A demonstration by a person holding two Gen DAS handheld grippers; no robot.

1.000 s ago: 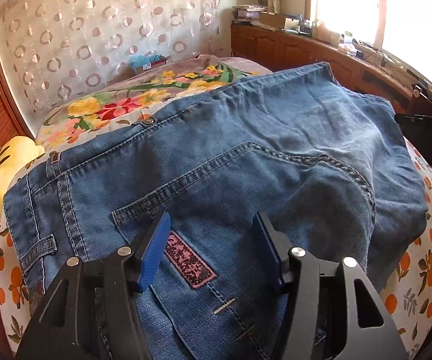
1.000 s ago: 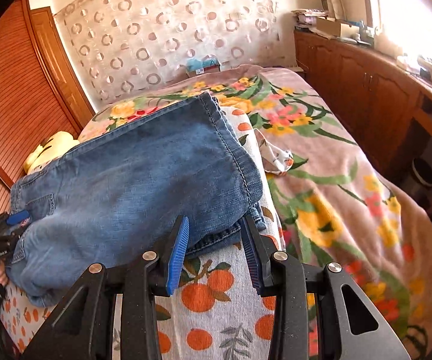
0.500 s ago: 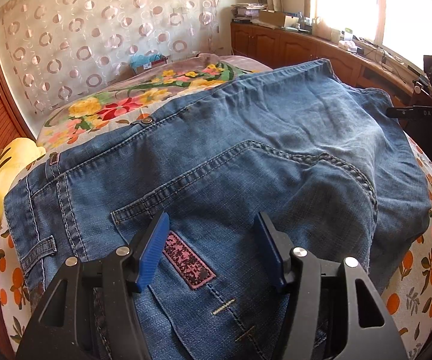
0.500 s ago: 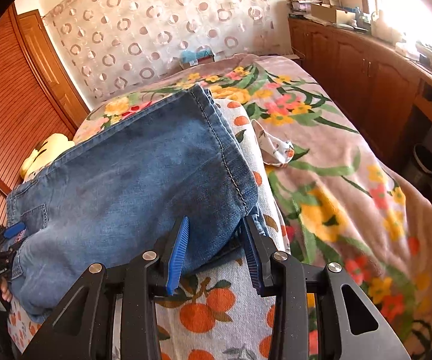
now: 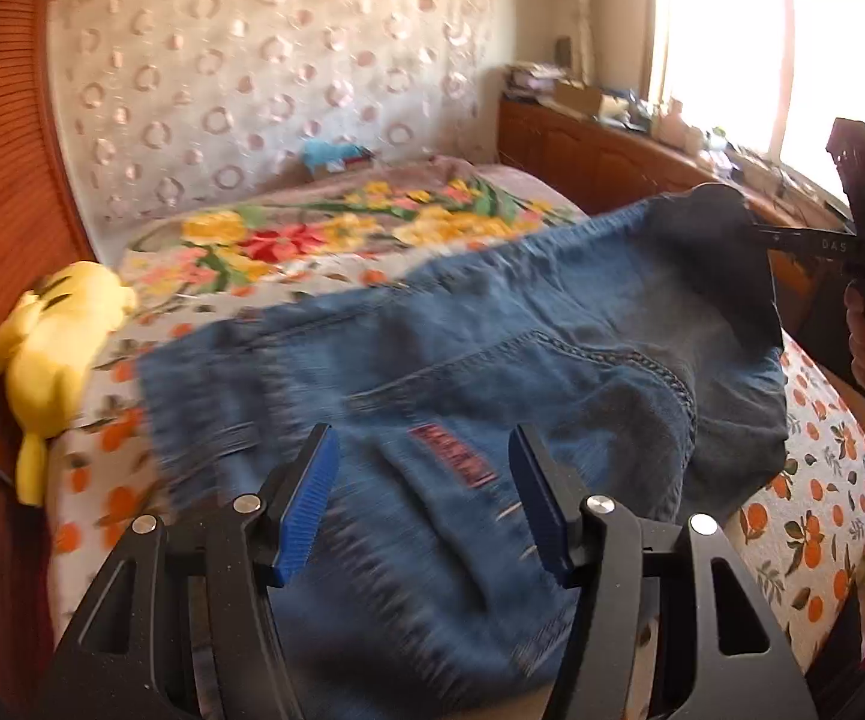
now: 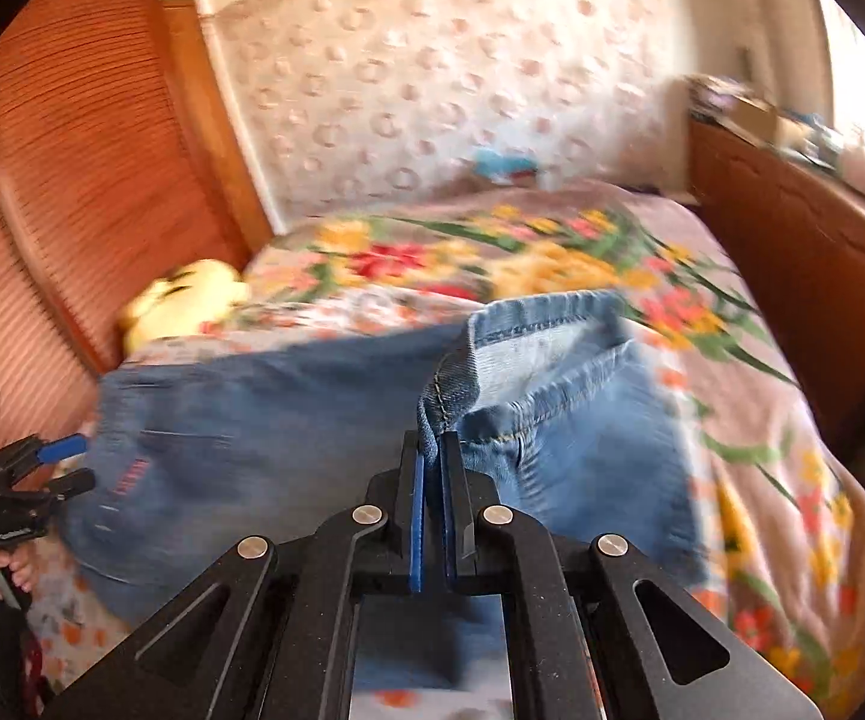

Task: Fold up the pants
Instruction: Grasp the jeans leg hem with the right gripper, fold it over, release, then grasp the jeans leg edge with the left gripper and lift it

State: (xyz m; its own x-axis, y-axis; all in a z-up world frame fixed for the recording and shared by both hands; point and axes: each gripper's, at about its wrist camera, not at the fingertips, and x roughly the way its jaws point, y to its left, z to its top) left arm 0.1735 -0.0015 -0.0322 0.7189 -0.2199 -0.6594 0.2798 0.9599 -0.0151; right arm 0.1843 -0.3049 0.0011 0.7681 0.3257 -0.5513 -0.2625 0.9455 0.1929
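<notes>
Denim, blue: one pair of pants (image 5: pixel 492 372), lying across the bed (image 5: pixel 822 498) in a partial fold, seat pocket and red label uppermost.

Left gripper (image 5: pixel 423 501): blue pads standing apart, nothing between them; the waist end of the pants lies just ahead of and below its tips. It seems placed to take the waist end, or steady it, while the other end is carried over.

Plush toy (image 5: pixel 54 348), yellow: far left of the left gripper, against the wooden headboard; not involved.

Right gripper (image 6: pixel 432 474): pads pinched together on the hem of a leg, lifting that corner clear of the bed so the pale inner cloth shows. Held so, probably, to draw the leg end across toward the waist.
</notes>
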